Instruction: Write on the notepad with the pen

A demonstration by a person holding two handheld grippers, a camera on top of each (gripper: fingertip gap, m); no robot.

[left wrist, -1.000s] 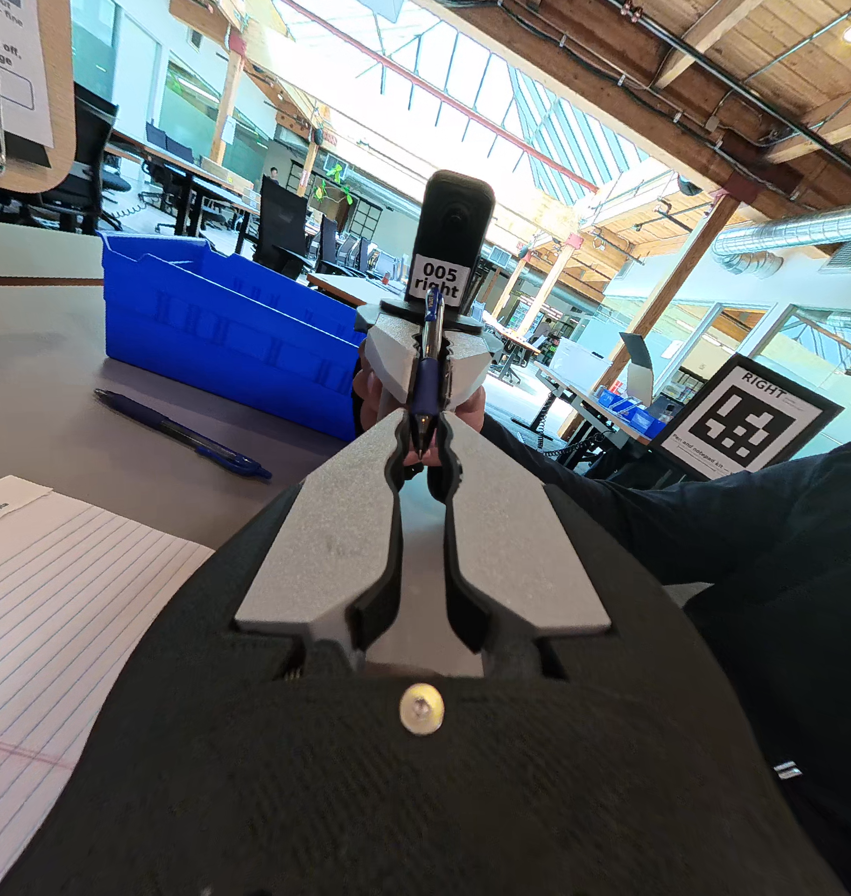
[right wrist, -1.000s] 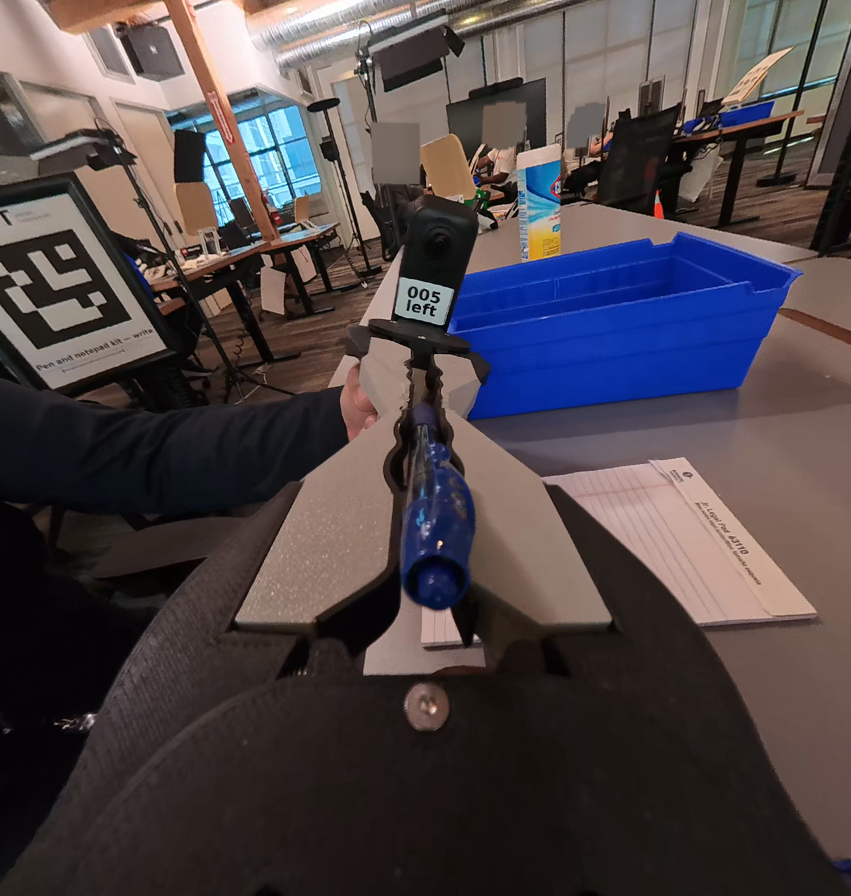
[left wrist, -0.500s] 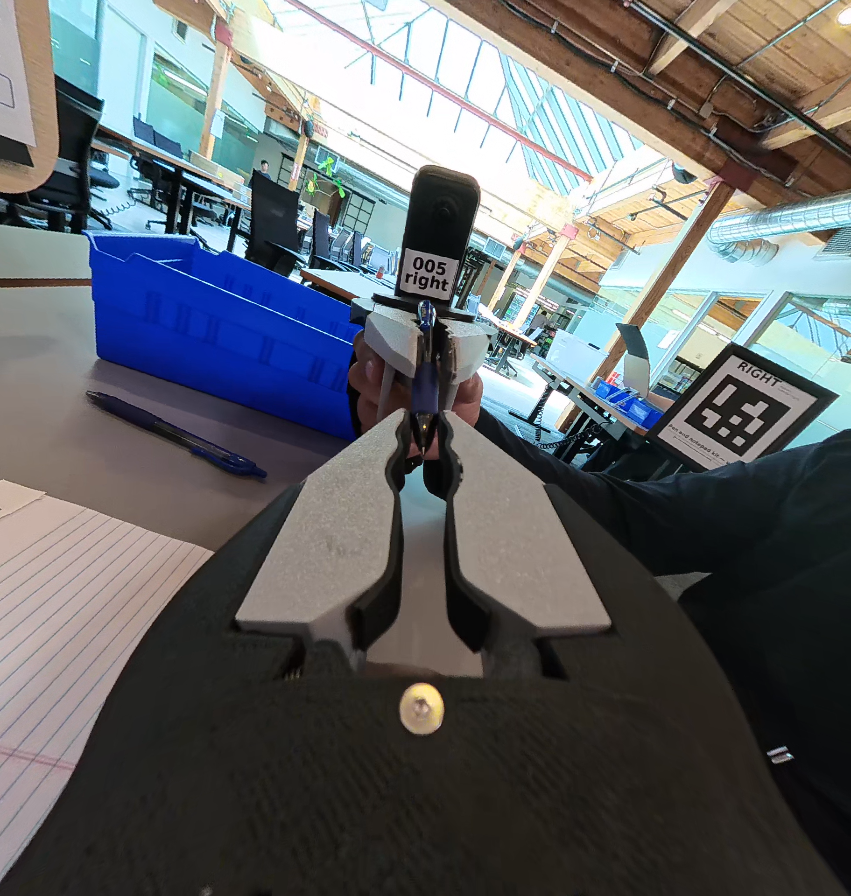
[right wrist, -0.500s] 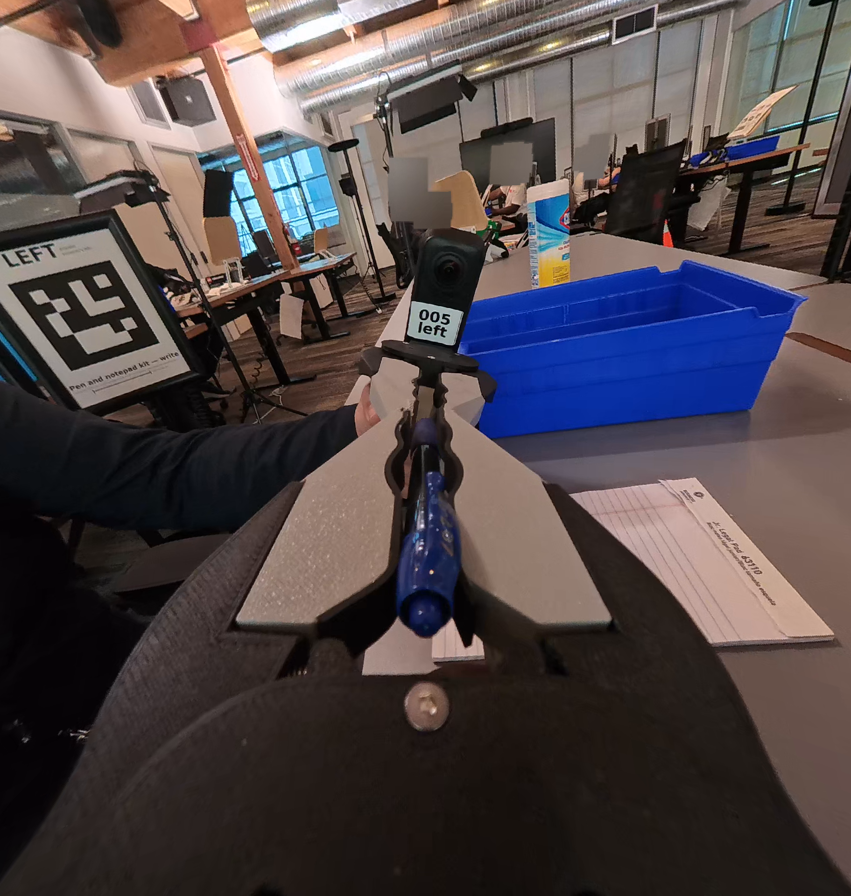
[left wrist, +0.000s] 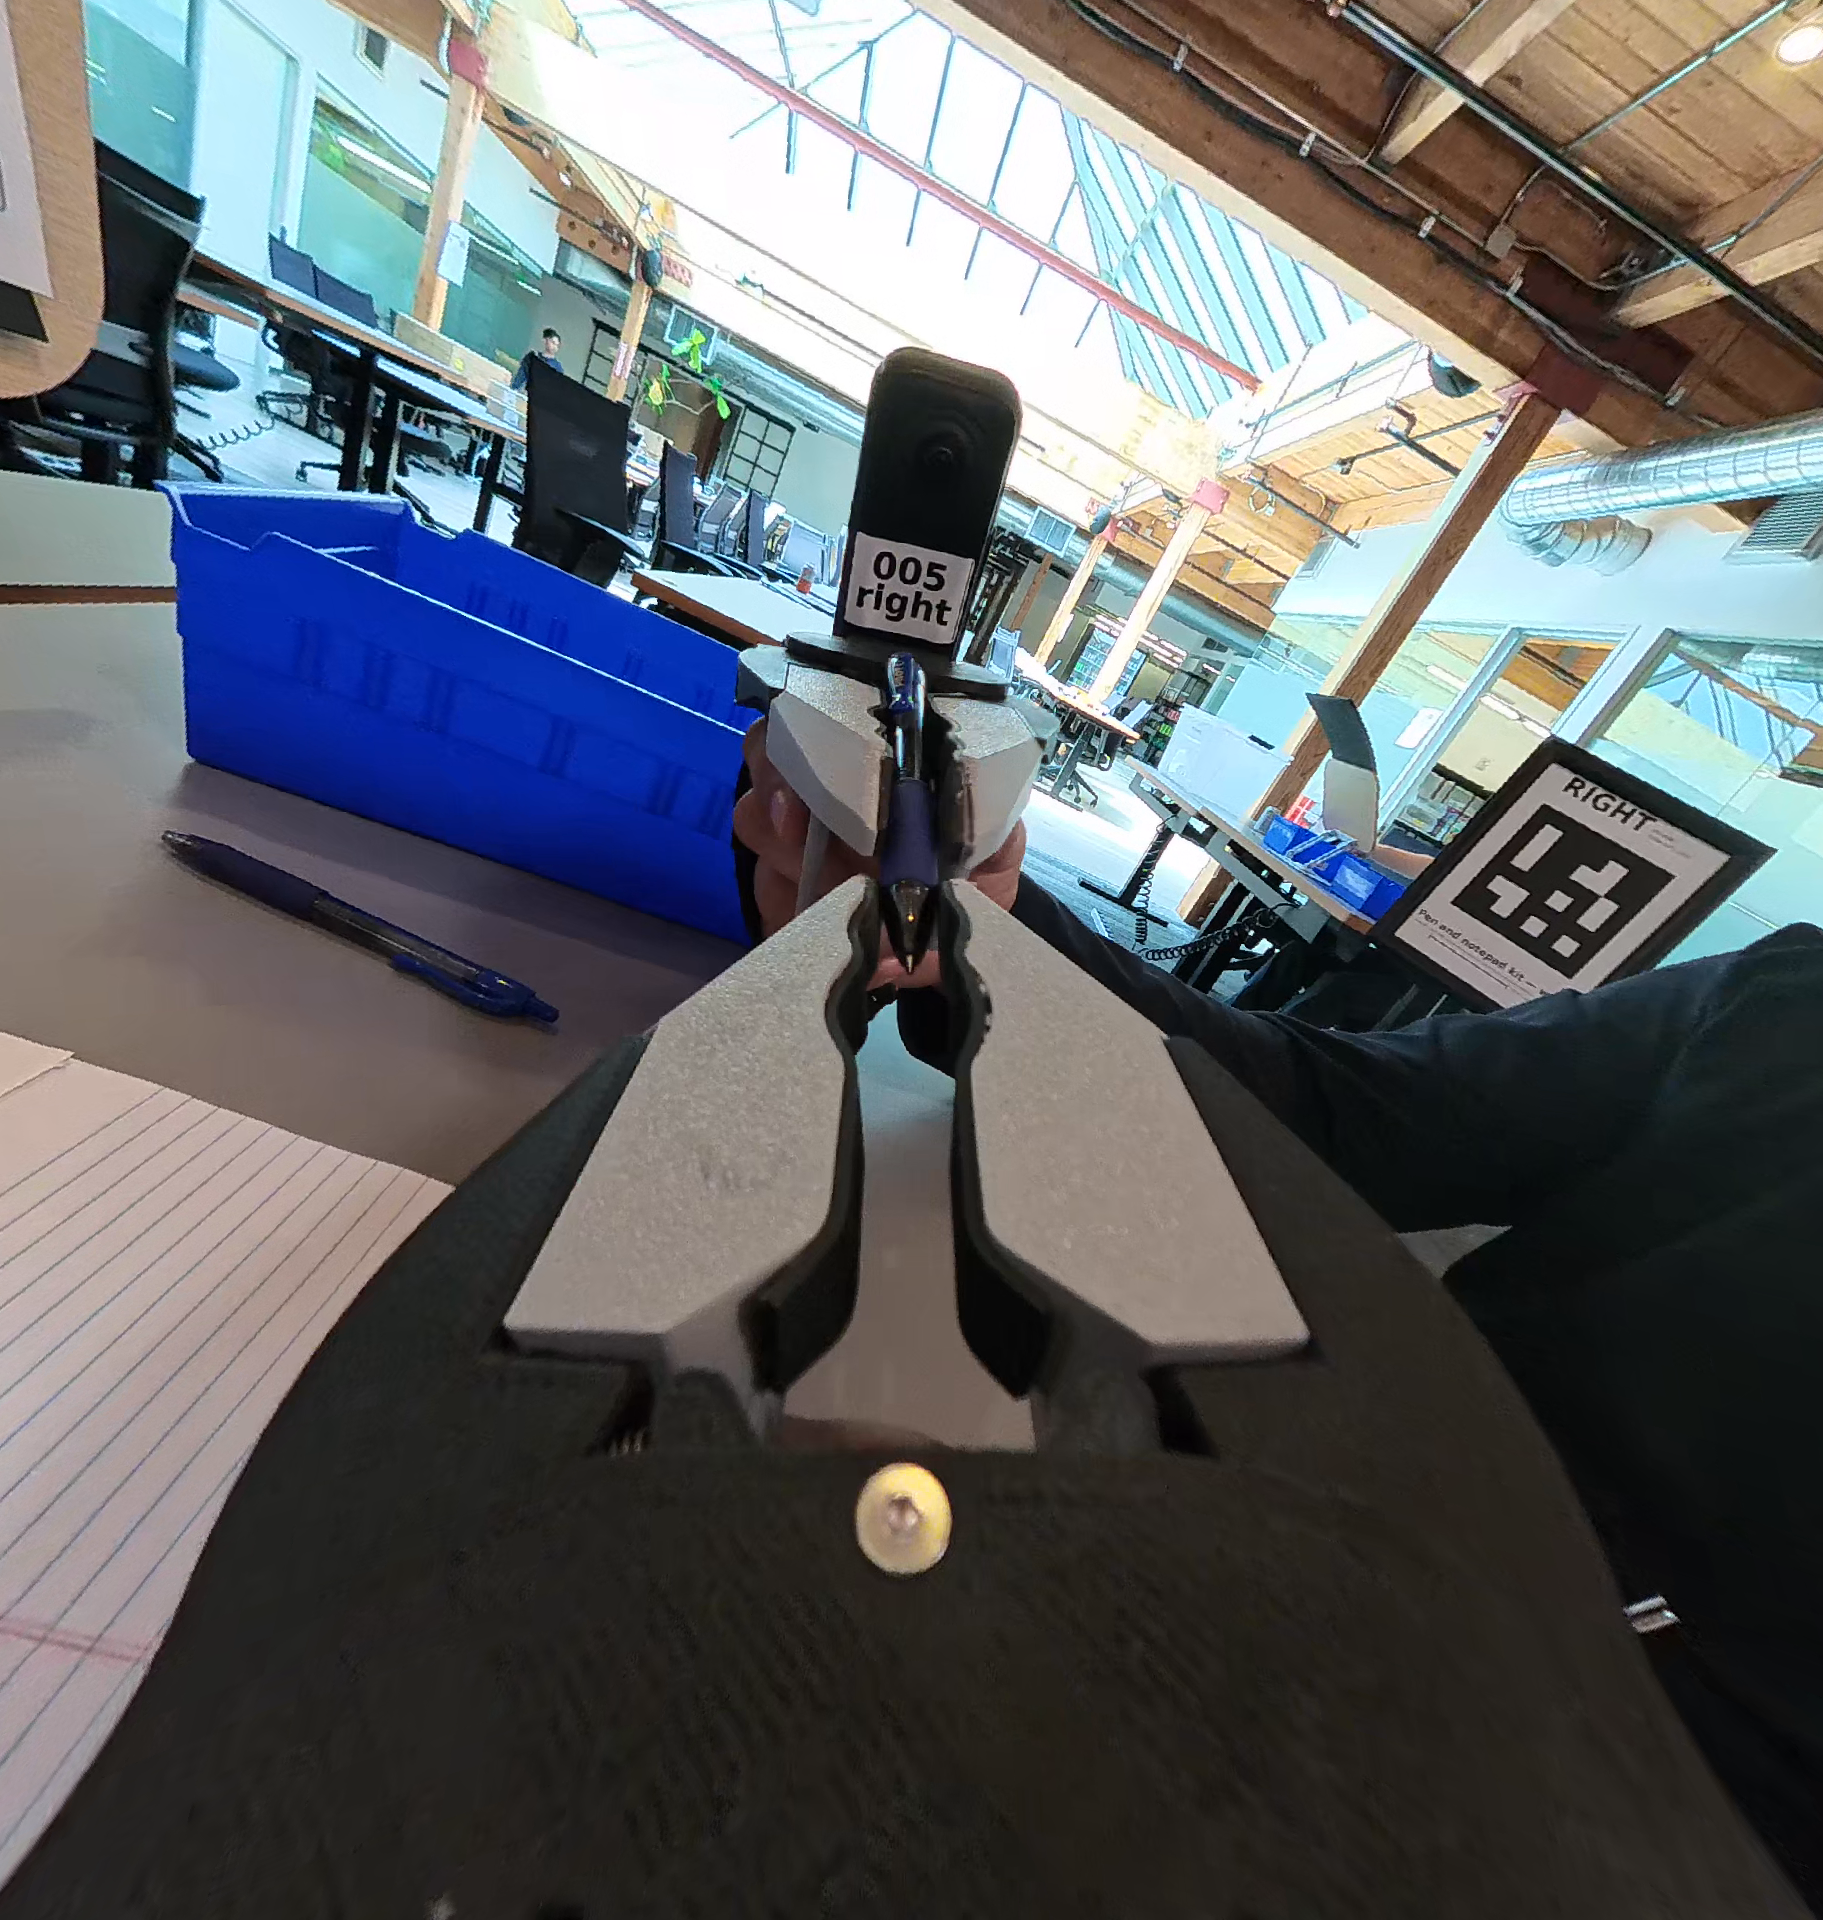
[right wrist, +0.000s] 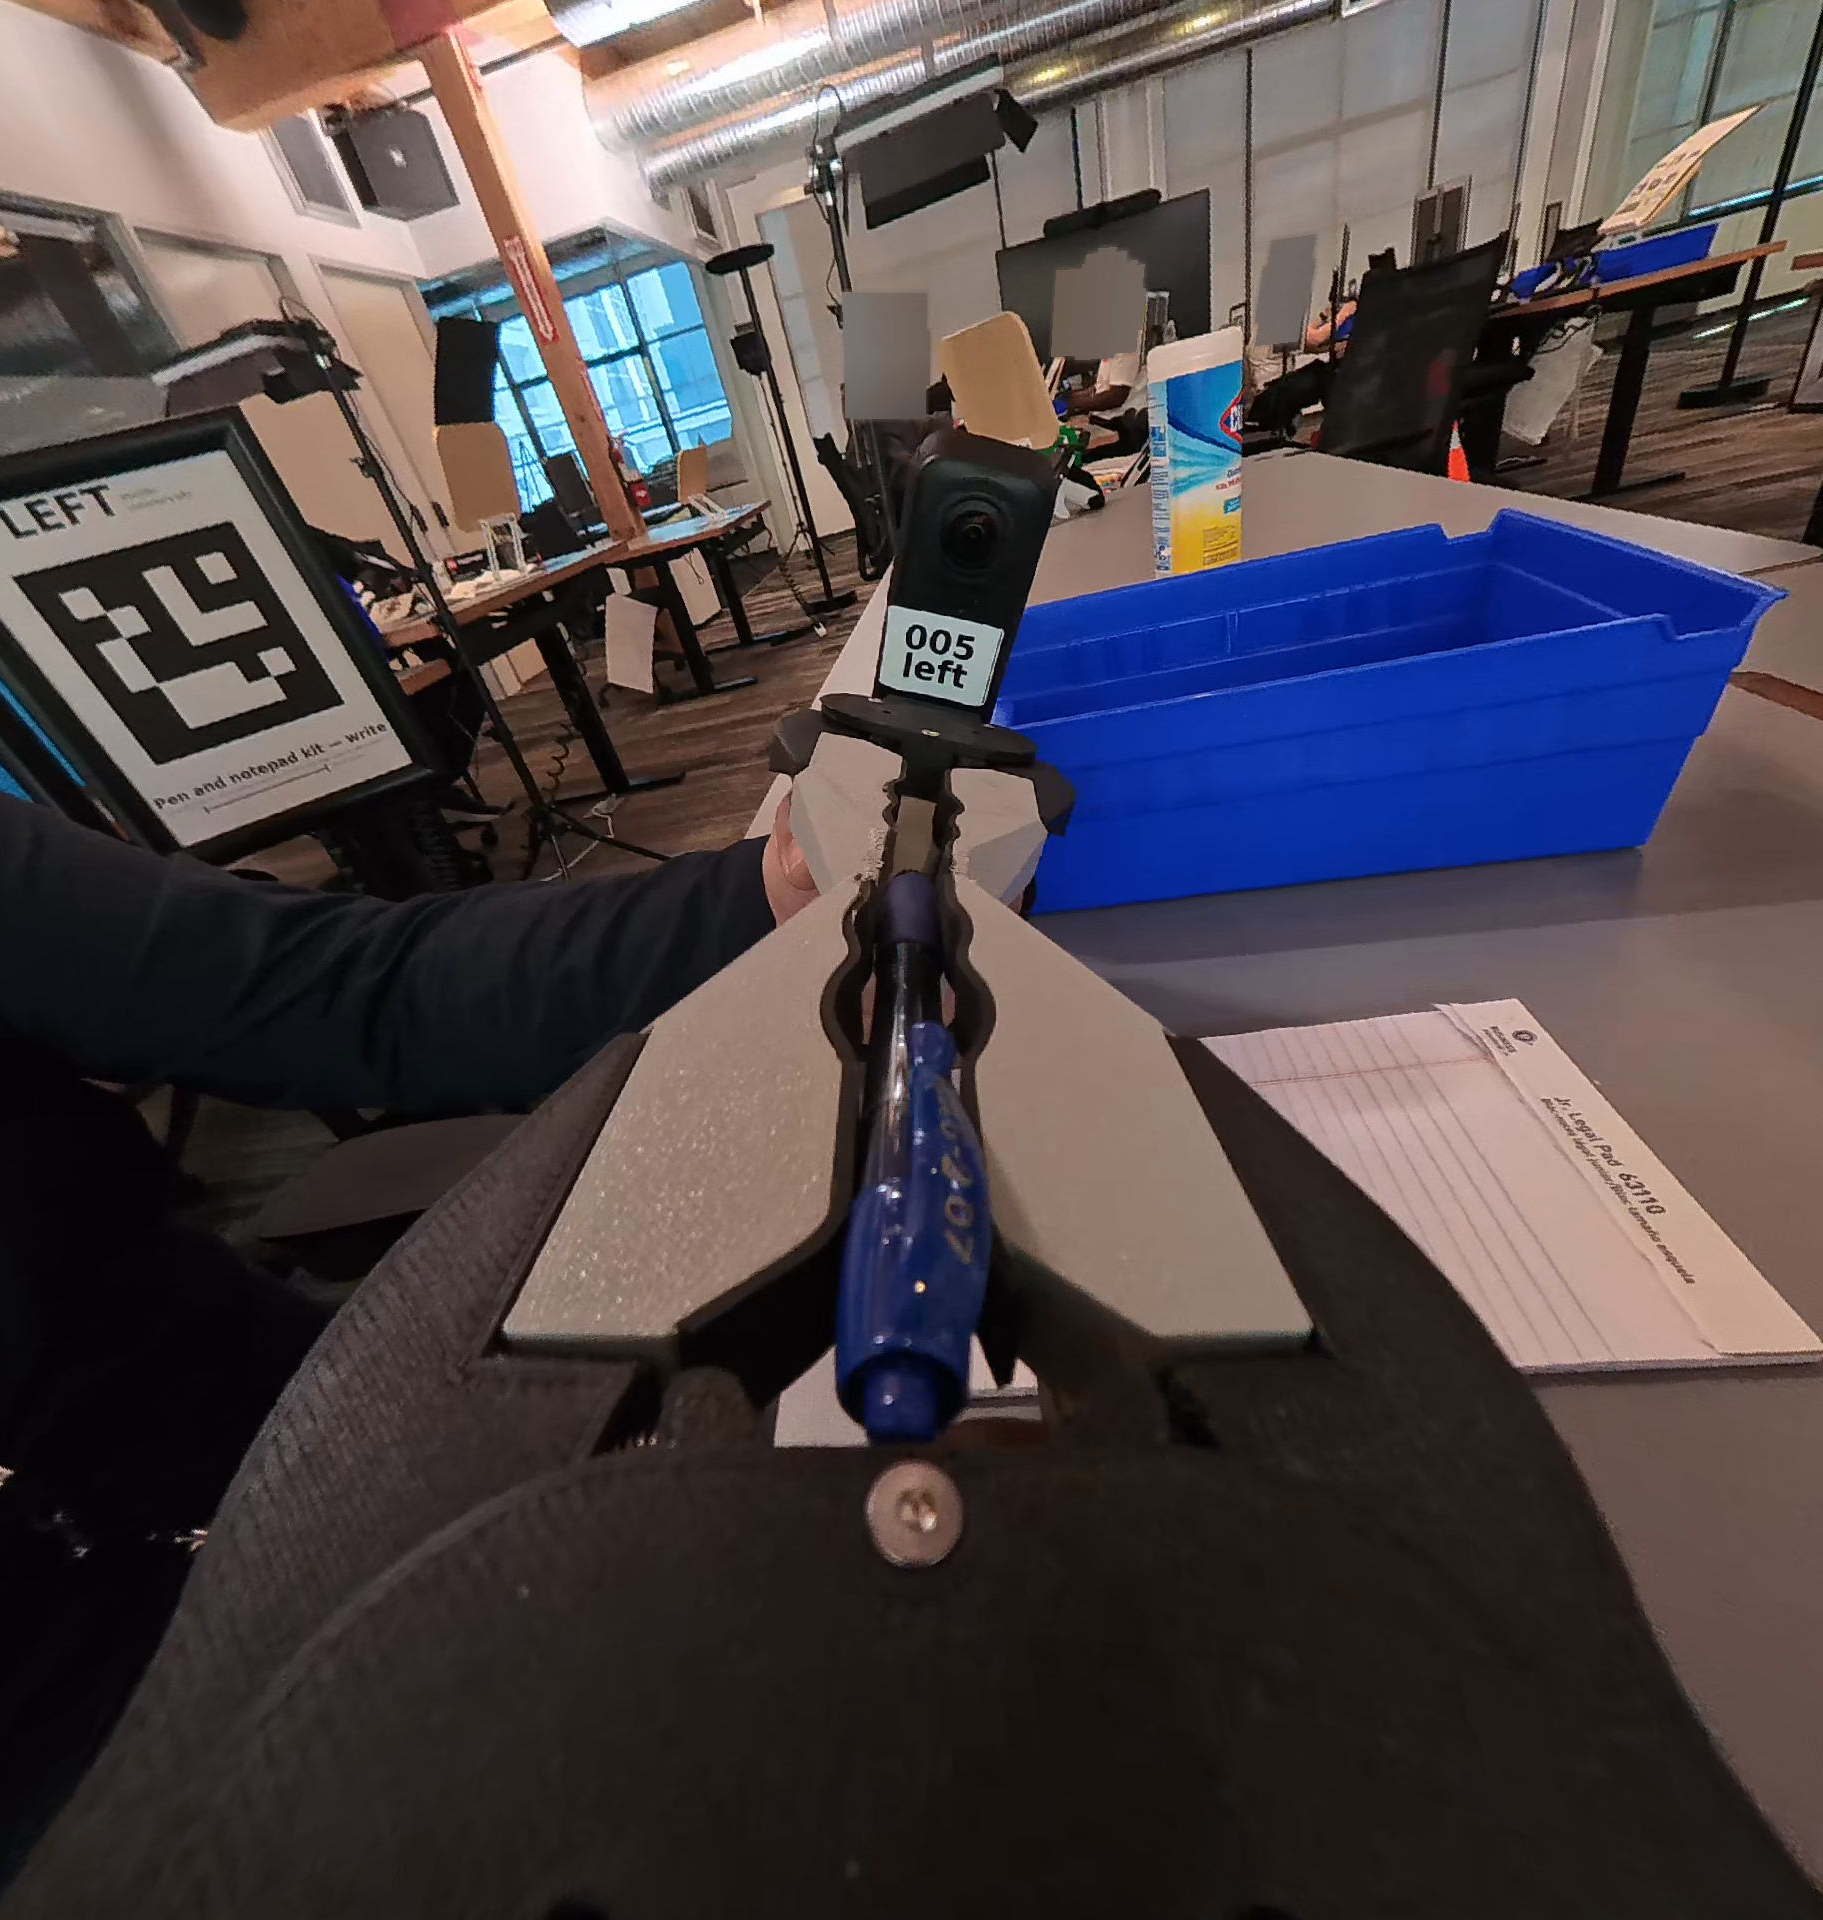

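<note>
Printed lettering on two camera stickers (left wrist: 902, 592), two framed signs (right wrist: 180, 634), notepad (right wrist: 1613, 1174) header, pen (right wrist: 938, 1195), wipes canister (right wrist: 1195, 457).

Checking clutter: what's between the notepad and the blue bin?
A spare blue pen lies between the notepad and the blue bin, touching neither; left wrist view.
</note>
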